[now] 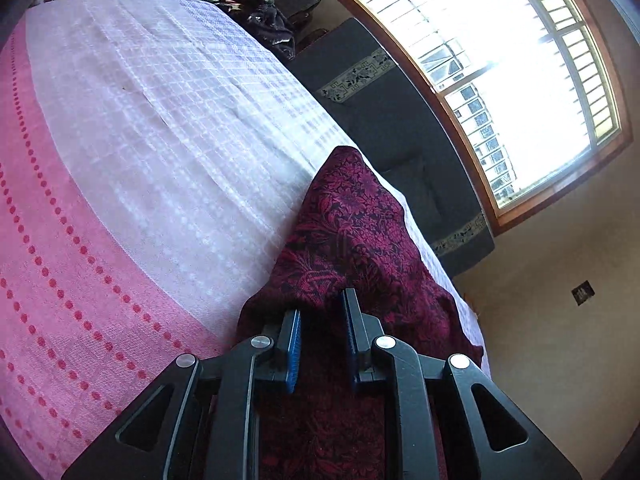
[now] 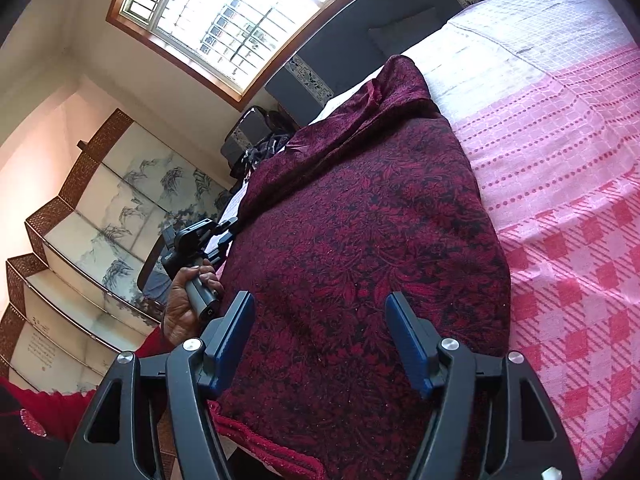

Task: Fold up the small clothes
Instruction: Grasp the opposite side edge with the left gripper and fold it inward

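Currently, the maroon floral garment [image 2: 360, 240] lies spread along the near edge of the bed, over the pink-and-white bedspread [image 1: 140, 160], with one end trailing forward toward the window.

Left gripper [image 1: 322, 340]: its jaws stand narrowly apart with a ridge of the garment's cloth bunched between and just ahead of the blue pads [image 1: 294, 352]. Whether the pads actually pinch the cloth cannot be told. In the right wrist view this gripper sits at the garment's far-left edge, held in the person's left hand [image 2: 188, 300].

Right gripper [image 2: 320, 340]: released, jaws wide, hovering over the garment's broad middle with cloth directly below and between the fingers, apparently not touching it.

Judgement: the step in hand is taking hold of an edge for the first fold; no fold appears made. The next move calls for a confirmed pinch on the left, and the right gripper shifting to an edge or corner before closing, so both lift together and the cloth carries over evenly.
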Available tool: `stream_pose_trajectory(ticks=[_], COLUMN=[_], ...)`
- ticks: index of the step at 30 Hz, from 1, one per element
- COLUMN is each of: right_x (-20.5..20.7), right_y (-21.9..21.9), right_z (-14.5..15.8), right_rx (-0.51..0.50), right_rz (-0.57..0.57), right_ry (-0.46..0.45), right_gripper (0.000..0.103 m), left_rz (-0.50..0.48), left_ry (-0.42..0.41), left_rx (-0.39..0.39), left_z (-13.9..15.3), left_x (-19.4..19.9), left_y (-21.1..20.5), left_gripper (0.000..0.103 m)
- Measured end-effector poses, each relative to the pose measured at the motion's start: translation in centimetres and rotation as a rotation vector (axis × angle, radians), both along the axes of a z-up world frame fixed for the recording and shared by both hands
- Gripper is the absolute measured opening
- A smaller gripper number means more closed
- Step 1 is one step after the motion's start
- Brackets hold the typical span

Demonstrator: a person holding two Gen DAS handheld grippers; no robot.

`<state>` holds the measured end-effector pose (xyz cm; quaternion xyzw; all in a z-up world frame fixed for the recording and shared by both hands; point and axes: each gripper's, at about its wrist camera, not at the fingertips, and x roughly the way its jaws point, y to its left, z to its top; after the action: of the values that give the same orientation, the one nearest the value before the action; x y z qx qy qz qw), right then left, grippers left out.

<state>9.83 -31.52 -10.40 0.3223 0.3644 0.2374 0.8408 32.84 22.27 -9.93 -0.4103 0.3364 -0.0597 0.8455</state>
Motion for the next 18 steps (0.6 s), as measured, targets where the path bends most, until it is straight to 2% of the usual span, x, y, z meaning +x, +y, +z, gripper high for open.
stream_pose_trajectory(ticks=[3, 5, 7, 9, 11, 14, 16, 18], right_x=[0.1, 0.1, 0.1, 0.2, 0.3, 0.5, 0.5, 0.4], right_y=[-0.2, -0.4, -0.6, -0.7, -0.7, -0.2, 0.0, 0.1], right_z=[0.0, 0.0, 0.1, 0.0, 0.0, -0.1, -0.1, -0.1], right_rx=[-0.001, 0.003, 0.010, 0.021, 0.034, 0.034, 0.029, 0.029], right_rz=[-0.002, -0.005, -0.010, -0.009, -0.004, 0.007, 0.011, 0.012], right_ry=[-0.001, 0.000, -0.003, -0.003, -0.004, -0.004, -0.005, -0.004], right_gripper=[0.067, 0.067, 0.067, 0.068, 0.068, 0.068, 0.068, 0.068], left_rz=[-0.041, -0.026, 0.012, 0.034, 0.003, -0.107, -0.135, -0.171], left_ry=[-0.009, -0.009, -0.076, -0.165, -0.207, -0.187, -0.146, -0.093], left_rx=[-0.022, -0.036, 0.027, 0.128, 0.217, 0.272, 0.311, 0.313], left_z=[0.7, 1.7, 3.8, 6.3, 8.0, 8.5, 7.4, 5.7], left_x=[-0.4, -1.5, -3.0, -3.6, -2.6, 1.3, 3.4, 5.2], left_y=[-0.3, -0.2, -0.3, -0.7, -1.5, -3.2, -4.2, -5.1], left_gripper=[0.020, 0.021, 0.022, 0.022, 0.022, 0.022, 0.022, 0.022])
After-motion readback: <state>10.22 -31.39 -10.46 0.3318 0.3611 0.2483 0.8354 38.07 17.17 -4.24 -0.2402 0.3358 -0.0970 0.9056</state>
